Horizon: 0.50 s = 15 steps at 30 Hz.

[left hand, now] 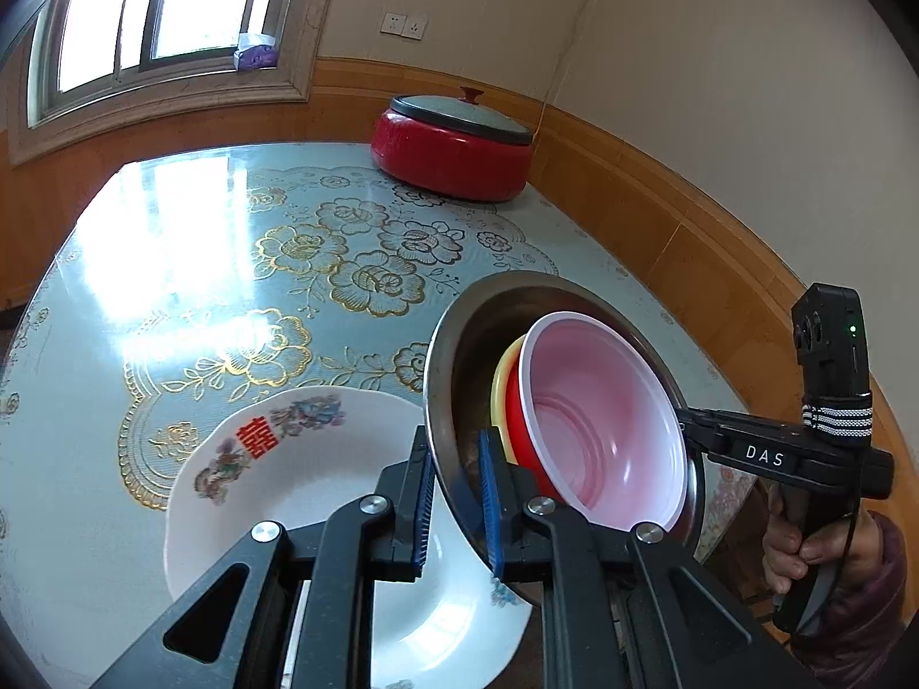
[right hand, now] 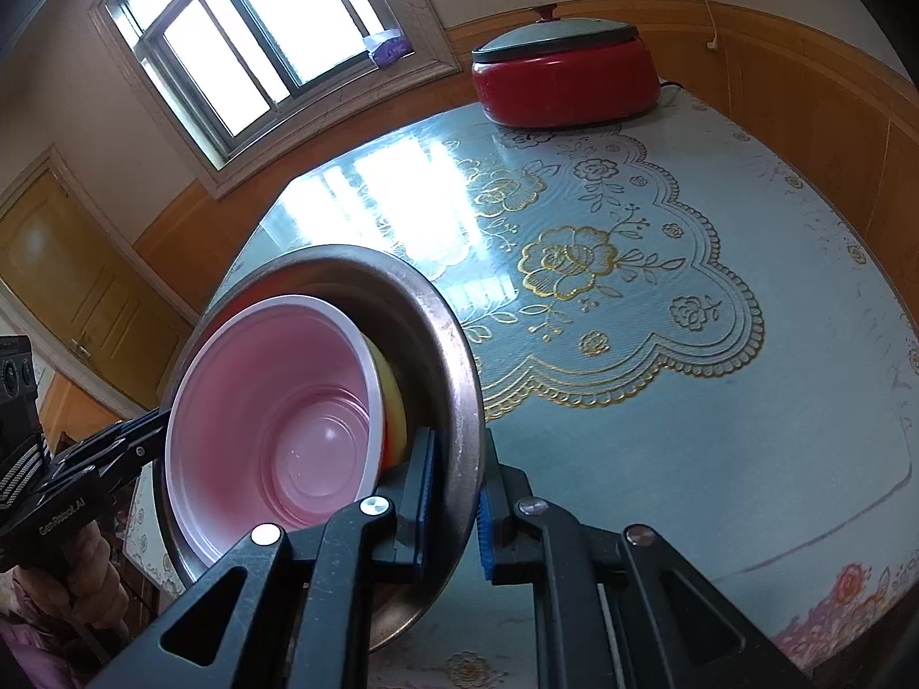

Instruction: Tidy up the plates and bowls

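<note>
Round table (left hand: 172, 298) under a glossy pale-blue cloth (right hand: 718, 402) printed with gold roses. At the far edge by the wall, a red cooker (left hand: 451, 158) with a grey lid. Near the front, a white plate (left hand: 321, 494) with a red character, lying flat.

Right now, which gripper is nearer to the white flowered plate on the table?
Left. The left gripper grips the steel bowl rim directly above the white plate. The right gripper grips the bowl's opposite rim, farther from the plate.
</note>
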Available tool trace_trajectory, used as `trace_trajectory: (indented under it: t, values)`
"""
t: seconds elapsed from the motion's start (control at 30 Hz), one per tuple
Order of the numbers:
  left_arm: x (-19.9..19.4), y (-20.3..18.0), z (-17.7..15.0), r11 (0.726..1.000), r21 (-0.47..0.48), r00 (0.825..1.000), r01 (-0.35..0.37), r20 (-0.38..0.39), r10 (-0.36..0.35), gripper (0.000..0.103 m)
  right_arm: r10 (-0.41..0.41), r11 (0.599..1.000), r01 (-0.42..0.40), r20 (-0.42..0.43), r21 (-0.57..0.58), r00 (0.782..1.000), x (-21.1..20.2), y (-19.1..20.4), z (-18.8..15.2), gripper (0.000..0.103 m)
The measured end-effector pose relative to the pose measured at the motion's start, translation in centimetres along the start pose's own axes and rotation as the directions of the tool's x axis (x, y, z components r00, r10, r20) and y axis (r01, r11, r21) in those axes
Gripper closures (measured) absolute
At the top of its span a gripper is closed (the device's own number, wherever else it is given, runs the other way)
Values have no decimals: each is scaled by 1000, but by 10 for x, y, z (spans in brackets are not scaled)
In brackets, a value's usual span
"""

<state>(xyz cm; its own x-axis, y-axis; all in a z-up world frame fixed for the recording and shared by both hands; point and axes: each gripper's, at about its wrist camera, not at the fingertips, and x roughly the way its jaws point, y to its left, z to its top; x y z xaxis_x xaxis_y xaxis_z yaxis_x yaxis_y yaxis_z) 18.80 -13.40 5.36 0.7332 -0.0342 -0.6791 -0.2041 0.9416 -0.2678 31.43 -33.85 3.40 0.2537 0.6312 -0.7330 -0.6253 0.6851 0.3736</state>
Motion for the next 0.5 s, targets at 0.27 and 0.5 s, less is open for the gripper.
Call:
trace_trajectory:
  t: [0.27, 0.5]
  values:
    - [-27, 51, -5, 999, -31, 1000, -8, -12, 7, 90, 8, 1000, -8, -8, -19, 1000, 13, 55, -14, 91]
    - [-44, 75, -18, 988, -98, 993, -117, -6, 117, 90, 111, 989, -117, -76, -93, 991, 45, 74, -12, 91]
